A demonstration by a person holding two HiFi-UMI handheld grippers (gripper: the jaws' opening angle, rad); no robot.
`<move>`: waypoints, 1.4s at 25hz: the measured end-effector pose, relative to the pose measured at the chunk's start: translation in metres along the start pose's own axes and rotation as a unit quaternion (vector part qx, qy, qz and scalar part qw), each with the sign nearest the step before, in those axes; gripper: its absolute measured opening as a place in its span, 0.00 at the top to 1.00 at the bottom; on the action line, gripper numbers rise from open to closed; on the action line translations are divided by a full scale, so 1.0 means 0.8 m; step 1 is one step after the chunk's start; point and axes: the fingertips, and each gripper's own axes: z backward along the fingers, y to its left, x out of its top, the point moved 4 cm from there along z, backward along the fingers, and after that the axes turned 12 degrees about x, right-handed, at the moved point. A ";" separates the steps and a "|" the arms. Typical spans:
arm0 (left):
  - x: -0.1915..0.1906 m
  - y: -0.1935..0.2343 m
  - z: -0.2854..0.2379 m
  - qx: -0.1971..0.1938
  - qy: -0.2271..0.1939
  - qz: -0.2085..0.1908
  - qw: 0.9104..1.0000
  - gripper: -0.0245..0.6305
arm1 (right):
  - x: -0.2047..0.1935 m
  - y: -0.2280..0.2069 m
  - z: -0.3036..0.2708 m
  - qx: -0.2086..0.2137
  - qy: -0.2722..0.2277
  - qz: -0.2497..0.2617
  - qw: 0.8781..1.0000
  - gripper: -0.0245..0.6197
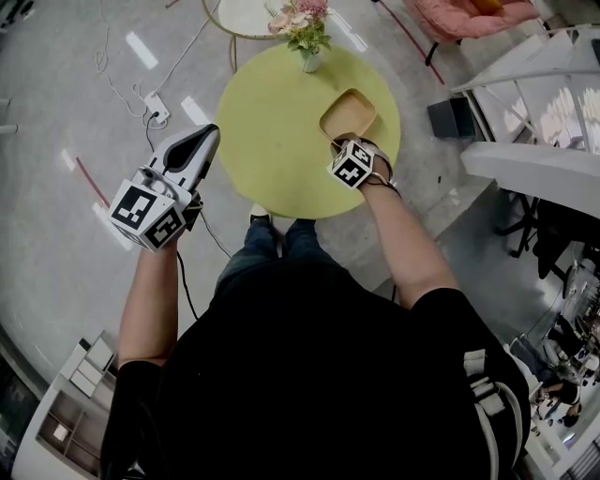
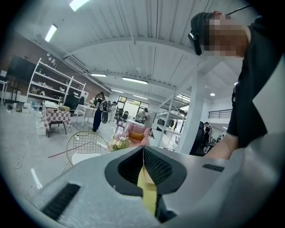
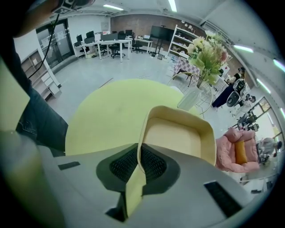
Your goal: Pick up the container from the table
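The container is a shallow beige square tray with rounded corners, over the right part of the round yellow-green table. My right gripper points steeply down and is shut on its near rim. In the right gripper view, the container tilts away from the right gripper, whose pads pinch its thin wall, with the table below. My left gripper hangs left of the table over the floor. In its own view the left gripper is shut with nothing in it.
A vase of flowers stands at the table's far edge, just beyond the container. Behind it are a wire-frame stand and a pink armchair. A cable and socket lie on the floor at left. White stairs rise at right.
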 end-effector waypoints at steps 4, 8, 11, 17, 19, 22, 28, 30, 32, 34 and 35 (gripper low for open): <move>0.005 -0.010 0.014 -0.005 -0.007 -0.012 1.000 0.93 | -0.002 0.006 0.021 -0.011 -0.006 -0.003 1.000 0.93; 0.007 -0.021 0.028 -0.012 -0.014 -0.022 1.000 0.93 | -0.006 0.015 0.038 -0.023 -0.005 -0.003 1.000 0.93; 0.008 -0.029 0.039 -0.017 -0.015 -0.028 0.999 0.93 | -0.001 0.026 0.053 -0.030 -0.009 0.003 1.000 0.93; 0.009 -0.035 0.061 -0.017 -0.018 -0.035 0.999 0.93 | 0.009 0.051 0.088 -0.039 -0.022 0.015 0.999 0.93; 0.010 -0.035 0.066 -0.016 -0.019 -0.036 0.999 0.93 | 0.012 0.056 0.102 -0.042 -0.029 0.018 0.999 0.93; 0.012 -0.035 0.072 -0.014 -0.024 -0.038 0.999 0.93 | 0.018 0.064 0.119 -0.044 -0.033 0.026 0.998 0.93; 0.011 -0.039 0.080 -0.020 -0.026 -0.040 0.999 0.93 | 0.039 0.078 0.156 -0.059 -0.050 0.034 0.996 0.93; 0.011 -0.042 0.083 -0.023 -0.026 -0.043 0.998 0.93 | 0.045 0.082 0.168 -0.063 -0.052 0.031 0.996 0.93; 0.011 -0.045 0.085 -0.027 -0.026 -0.044 0.998 0.93 | 0.047 0.085 0.181 -0.067 -0.054 0.024 0.996 0.93; 0.013 -0.049 0.086 -0.031 -0.029 -0.044 0.998 0.93 | 0.046 0.088 0.194 -0.071 -0.056 0.021 0.996 0.93; 0.014 -0.051 0.087 -0.033 -0.030 -0.044 0.998 0.93 | 0.045 0.090 0.201 -0.074 -0.056 0.020 0.995 0.93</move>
